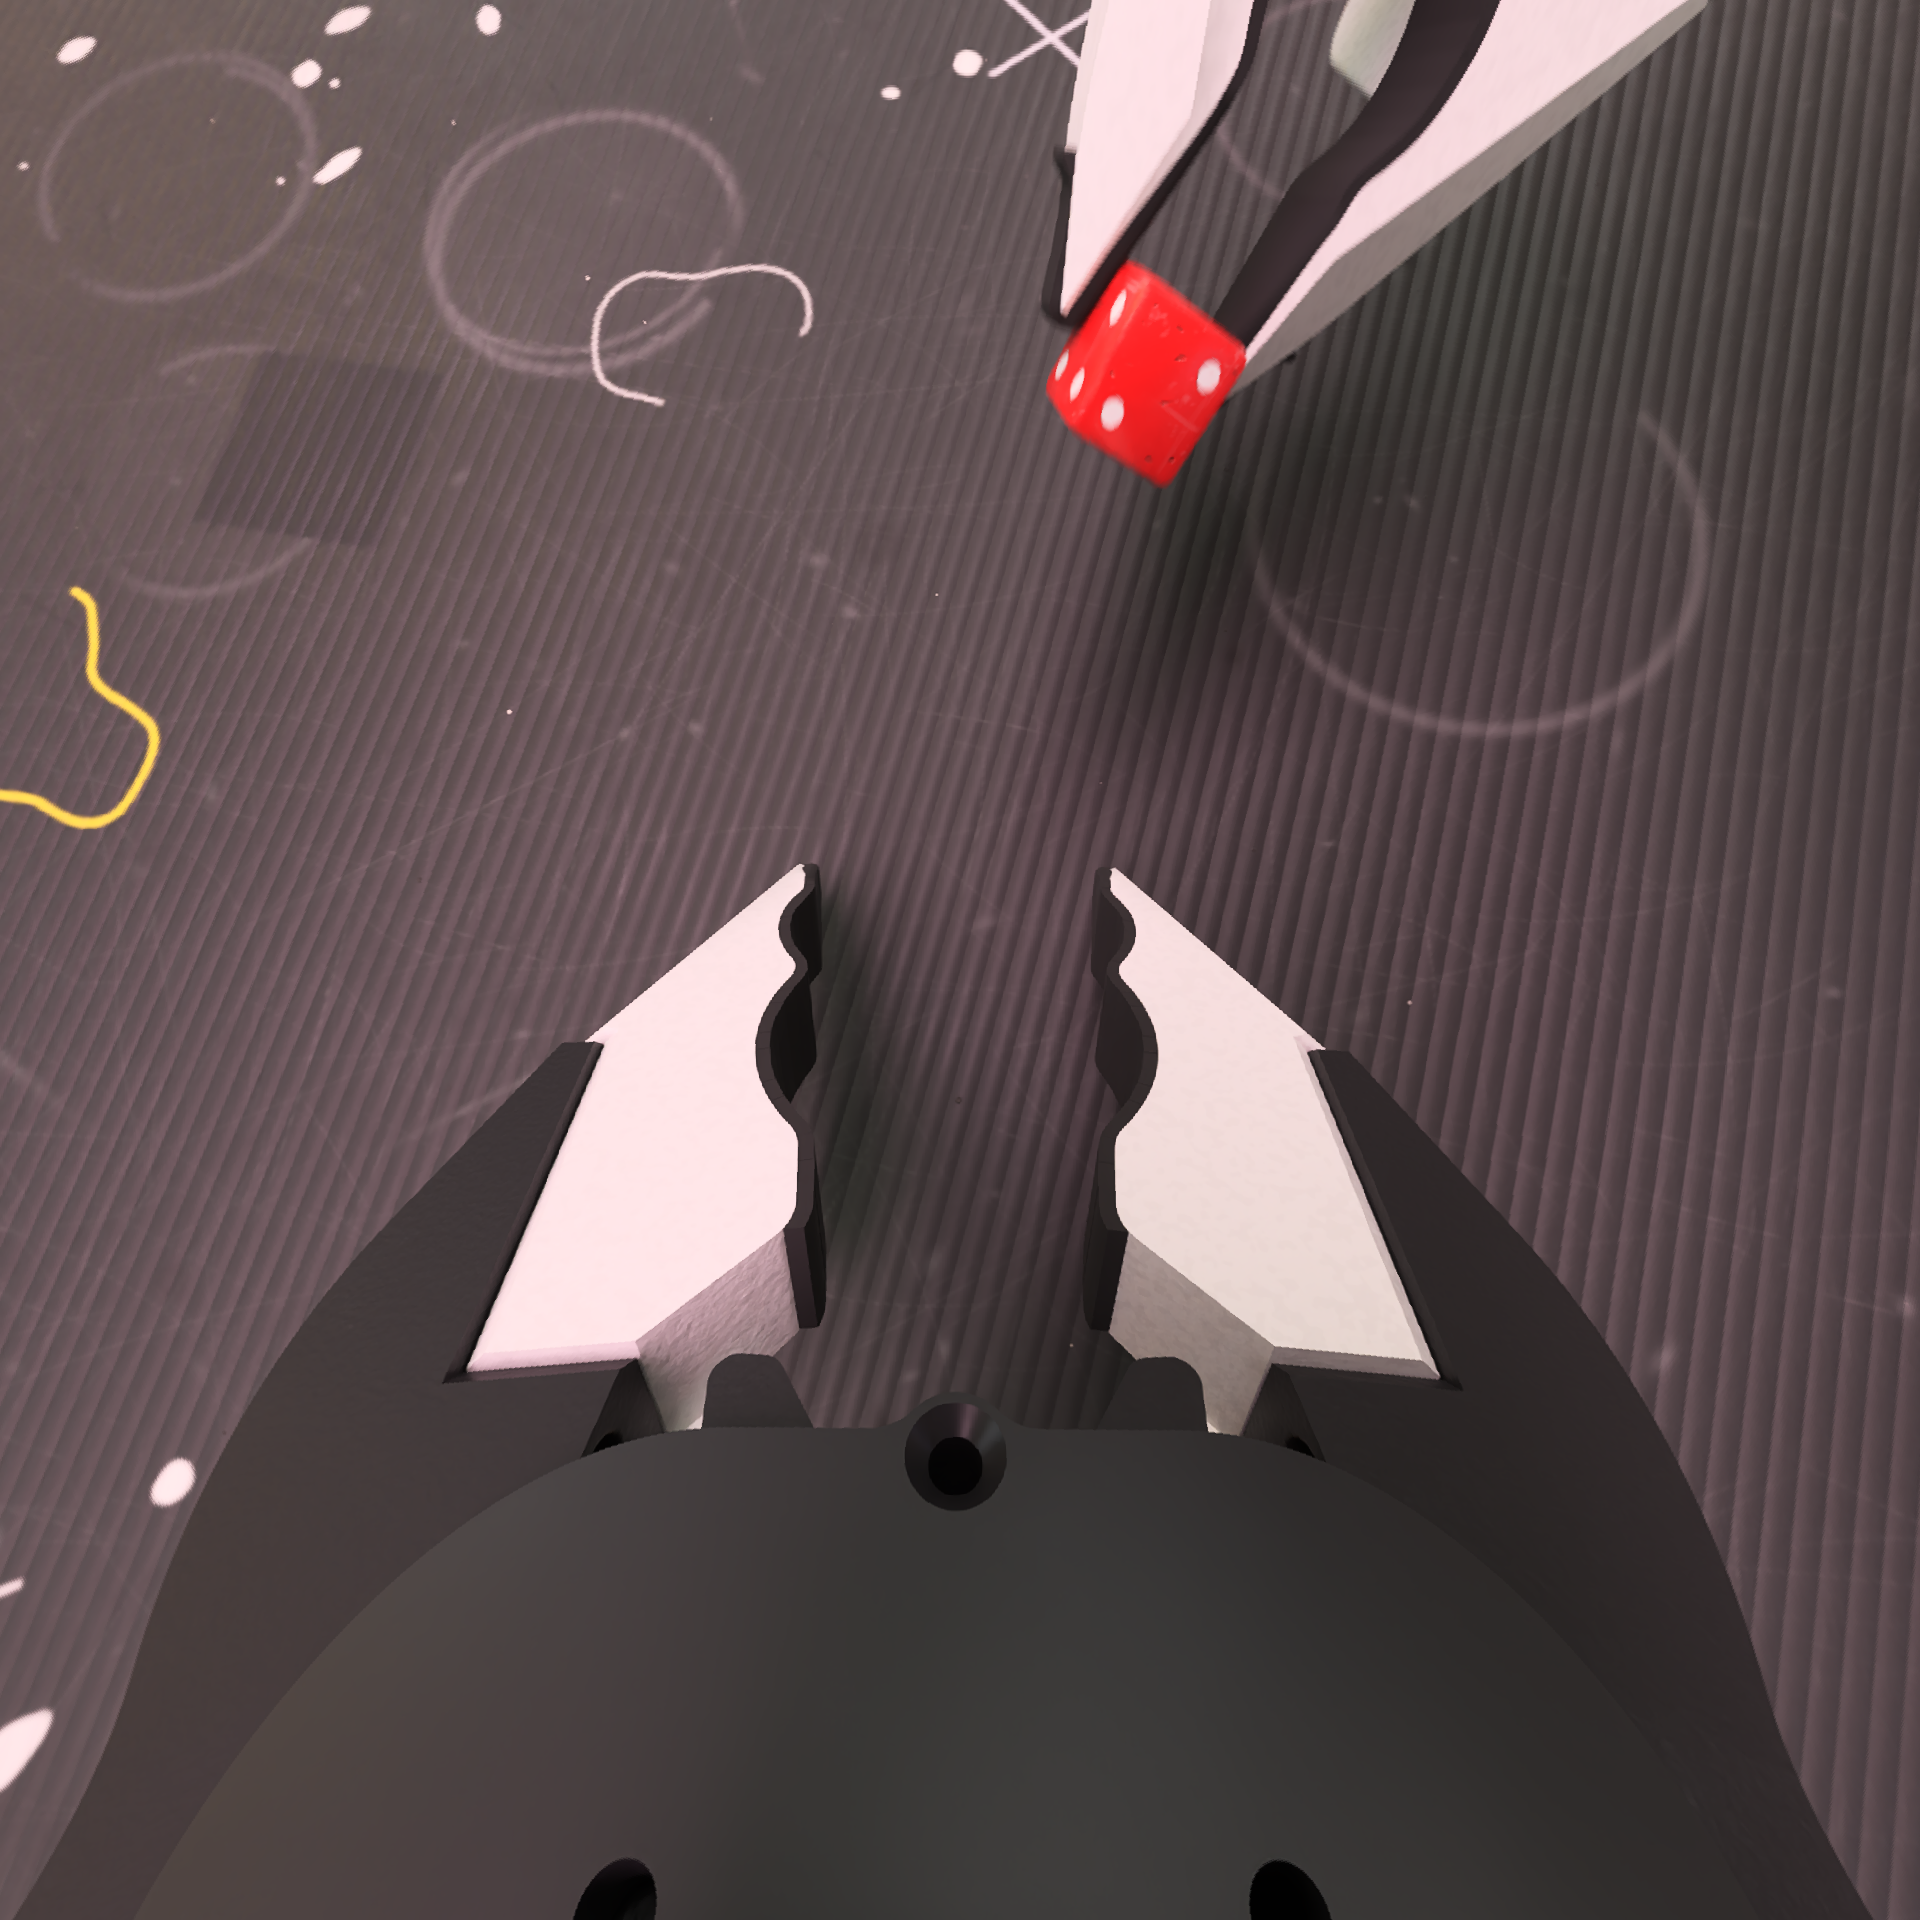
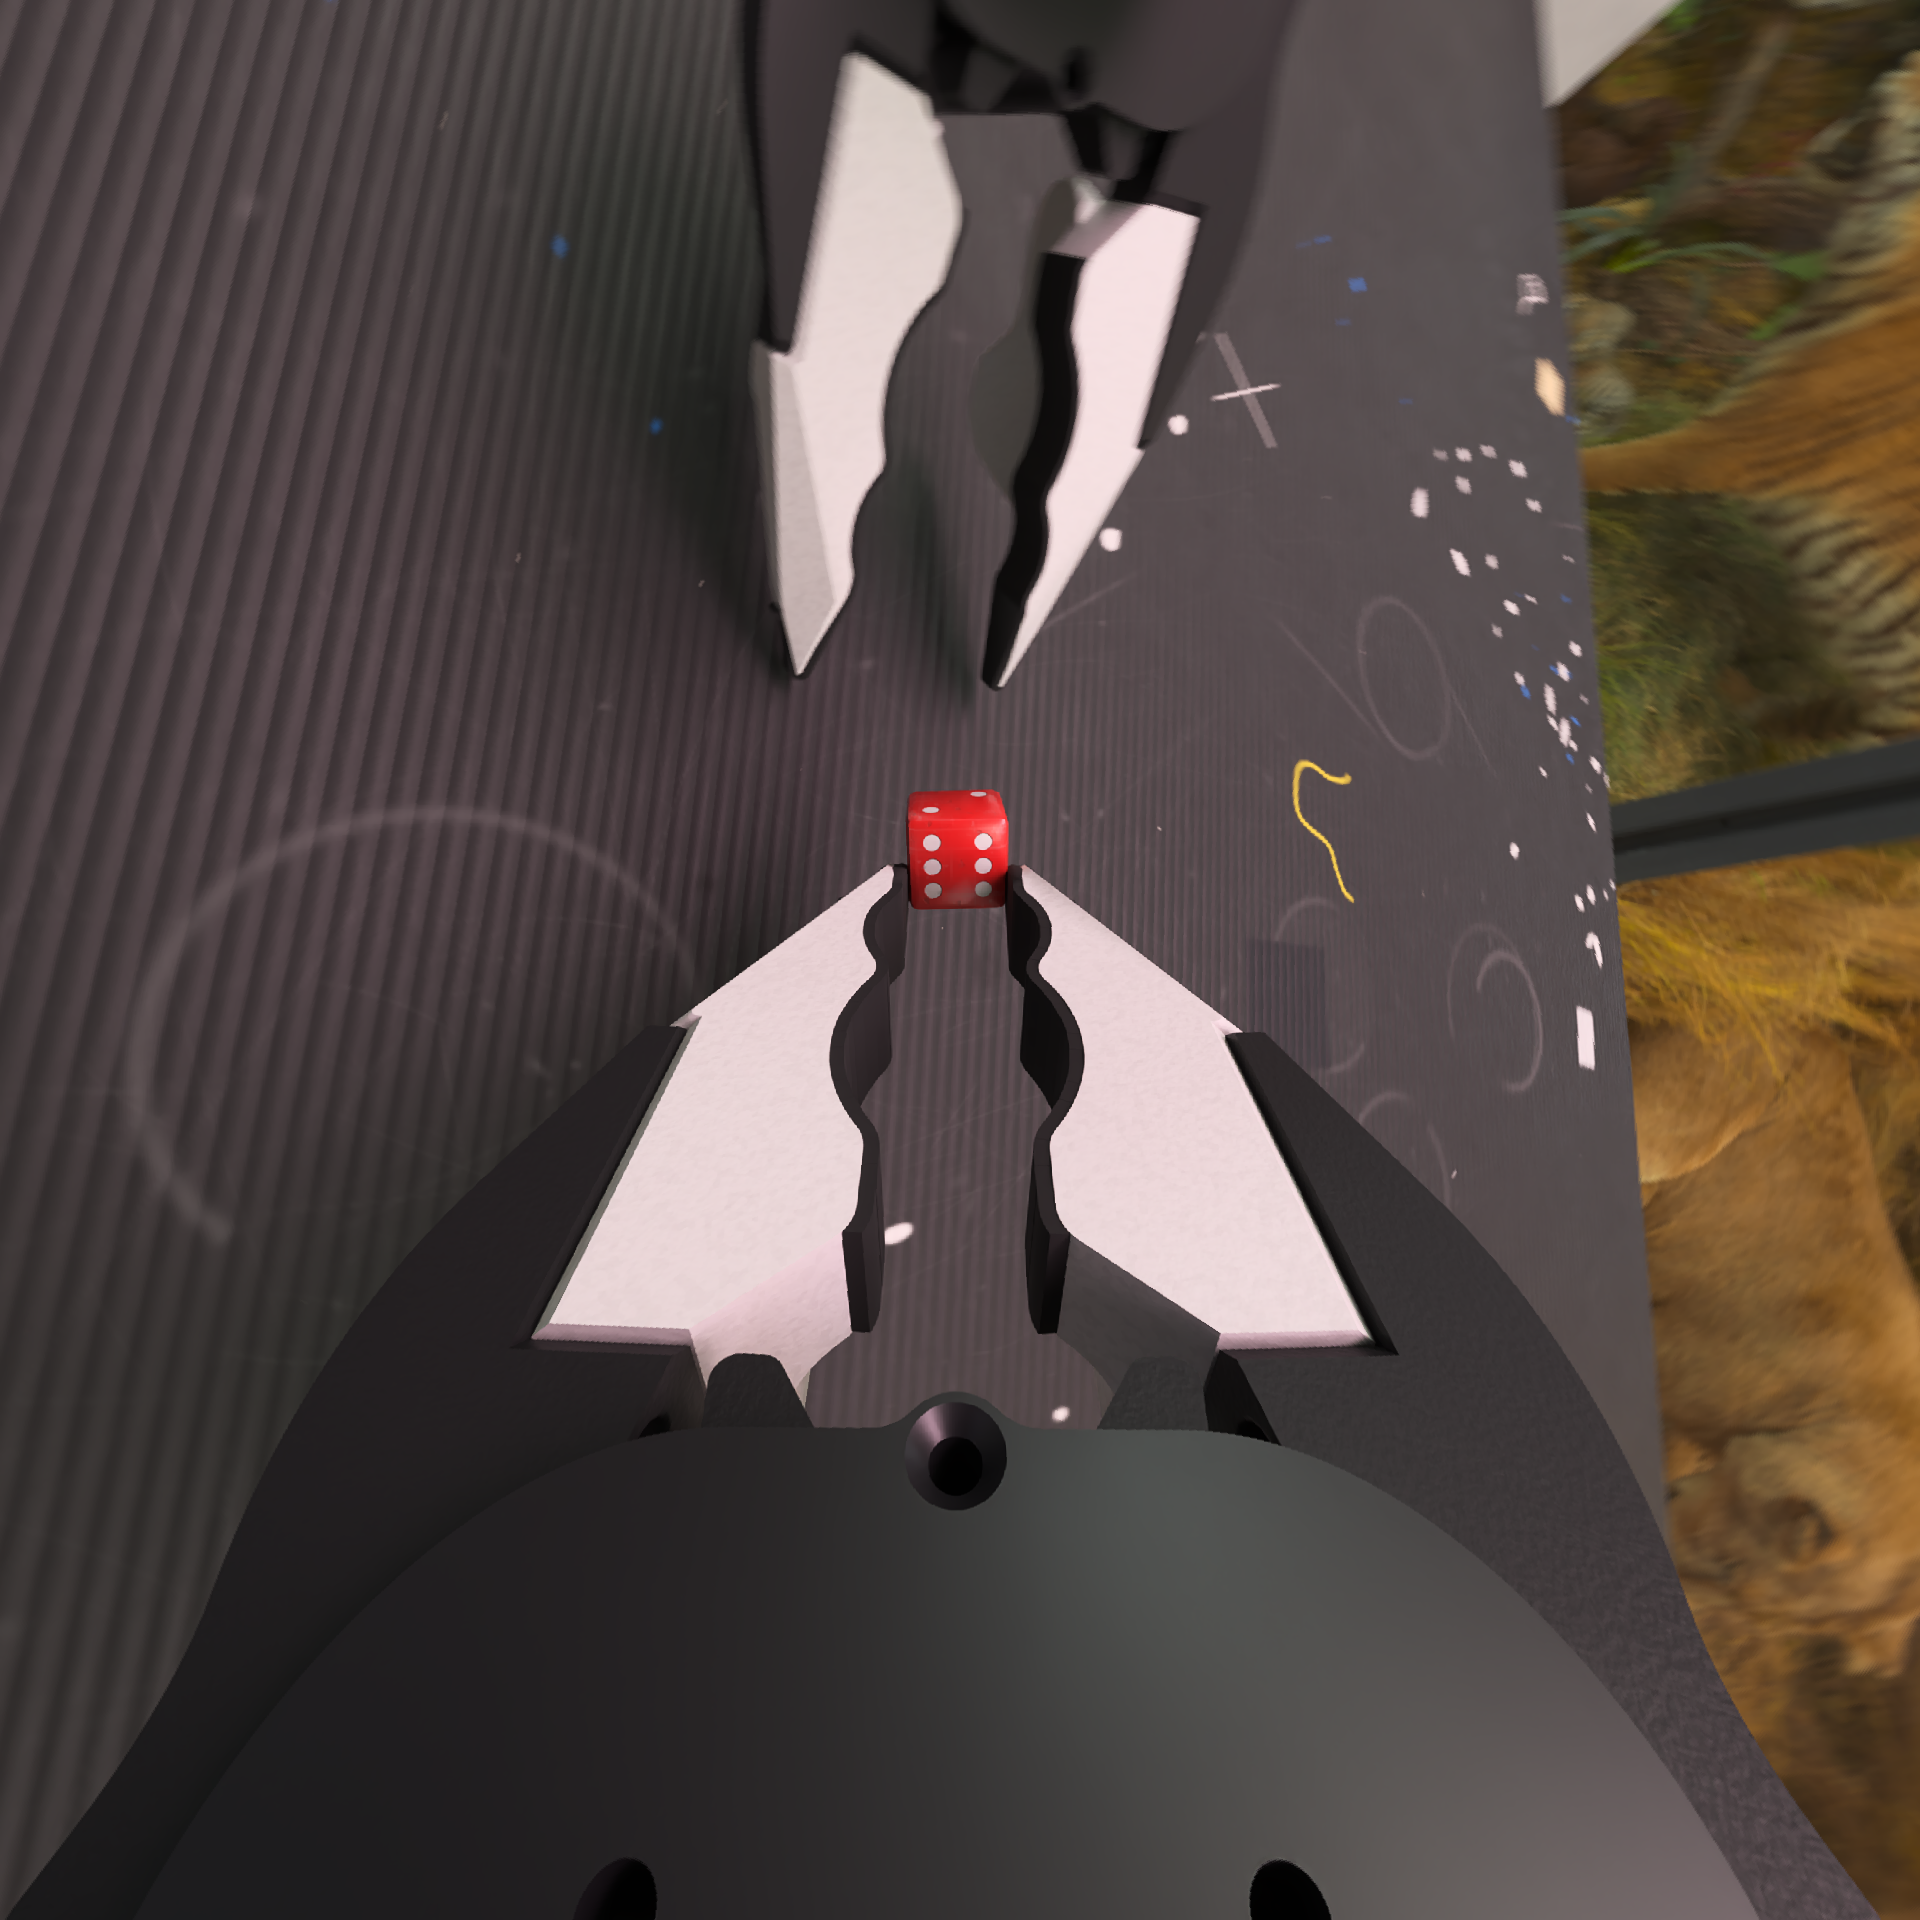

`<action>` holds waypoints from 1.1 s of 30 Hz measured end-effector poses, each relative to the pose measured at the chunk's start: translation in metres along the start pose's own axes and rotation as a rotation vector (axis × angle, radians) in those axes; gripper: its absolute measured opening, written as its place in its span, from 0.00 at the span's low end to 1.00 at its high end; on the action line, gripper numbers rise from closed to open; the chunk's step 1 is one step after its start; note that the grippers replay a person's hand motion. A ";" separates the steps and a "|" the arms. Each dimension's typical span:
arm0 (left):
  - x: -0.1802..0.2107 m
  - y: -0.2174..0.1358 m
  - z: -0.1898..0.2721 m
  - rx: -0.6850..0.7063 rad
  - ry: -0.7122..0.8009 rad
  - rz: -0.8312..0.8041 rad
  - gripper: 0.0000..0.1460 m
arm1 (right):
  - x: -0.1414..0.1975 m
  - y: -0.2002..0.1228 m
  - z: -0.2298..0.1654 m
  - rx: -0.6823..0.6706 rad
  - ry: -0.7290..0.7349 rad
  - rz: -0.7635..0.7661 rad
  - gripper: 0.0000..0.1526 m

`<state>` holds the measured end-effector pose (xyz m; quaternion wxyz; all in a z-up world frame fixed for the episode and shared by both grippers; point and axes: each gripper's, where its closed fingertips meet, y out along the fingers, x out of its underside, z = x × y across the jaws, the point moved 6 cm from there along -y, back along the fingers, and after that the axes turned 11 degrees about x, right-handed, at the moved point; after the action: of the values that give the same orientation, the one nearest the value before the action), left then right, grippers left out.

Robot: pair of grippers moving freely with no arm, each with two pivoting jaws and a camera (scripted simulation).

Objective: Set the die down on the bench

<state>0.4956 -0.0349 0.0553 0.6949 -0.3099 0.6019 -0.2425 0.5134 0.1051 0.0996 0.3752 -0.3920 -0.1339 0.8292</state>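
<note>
A small red die (image 2: 956,850) with white pips is pinched between the tips of my right gripper (image 2: 956,881), which is shut on it. In the left wrist view the die (image 1: 1143,374) hangs between the right gripper's white fingers (image 1: 1112,208) at the upper right, above the dark ribbed bench (image 1: 935,644). My left gripper (image 1: 958,878) is open and empty, hovering over the bench. In the right wrist view it (image 2: 894,670) points towards me just beyond the die, with a gap between them.
The bench (image 2: 364,520) is dark grey, ribbed, marked with pale rings, white paint spots and a yellow squiggle (image 1: 104,717). Its edge (image 2: 1600,727) runs down the right of the right wrist view, with an orange-brown striped ground (image 2: 1787,1039) beyond.
</note>
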 end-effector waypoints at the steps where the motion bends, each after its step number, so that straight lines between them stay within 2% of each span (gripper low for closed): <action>1: 0.000 0.000 -0.002 0.007 -0.001 0.000 0.35 | -0.003 0.004 0.001 -0.036 -0.053 -0.020 0.12; 5: -0.001 0.002 -0.004 0.066 -0.012 -0.009 0.29 | -0.010 0.025 0.006 -0.217 -0.162 -0.097 0.12; 8: -0.002 0.003 -0.002 0.083 0.015 -0.021 0.25 | -0.015 0.037 0.012 -0.324 -0.219 -0.101 0.12; 13: -0.004 0.004 0.000 0.085 0.046 -0.029 0.16 | -0.020 0.052 0.016 -0.514 -0.265 -0.145 0.12; 17: -0.004 0.005 0.001 0.085 0.057 -0.017 0.12 | -0.020 0.057 0.014 -0.578 -0.358 -0.148 0.12; 23: -0.003 0.004 0.001 0.079 0.054 -0.002 0.12 | -0.015 0.063 0.012 -0.601 -0.466 -0.164 0.12; 24: -0.002 0.003 0.001 0.069 0.049 -0.008 0.13 | -0.015 0.064 0.012 -0.605 -0.475 -0.168 0.12; 27: 0.001 -0.002 0.001 0.033 0.050 -0.025 0.32 | -0.016 0.067 0.013 -0.607 -0.484 -0.170 0.12; 28: 0.002 -0.003 0.001 0.026 0.048 -0.024 0.35 | -0.016 0.068 0.013 -0.613 -0.485 -0.172 0.12; 33: 0.008 -0.008 0.000 0.037 0.026 -0.017 0.39 | -0.018 0.073 0.012 -0.672 -0.479 -0.200 0.12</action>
<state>0.4967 -0.0459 0.0554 0.6906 -0.2990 0.6036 -0.2634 0.4741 0.0429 0.0797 0.2634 -0.2741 -0.5173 0.7668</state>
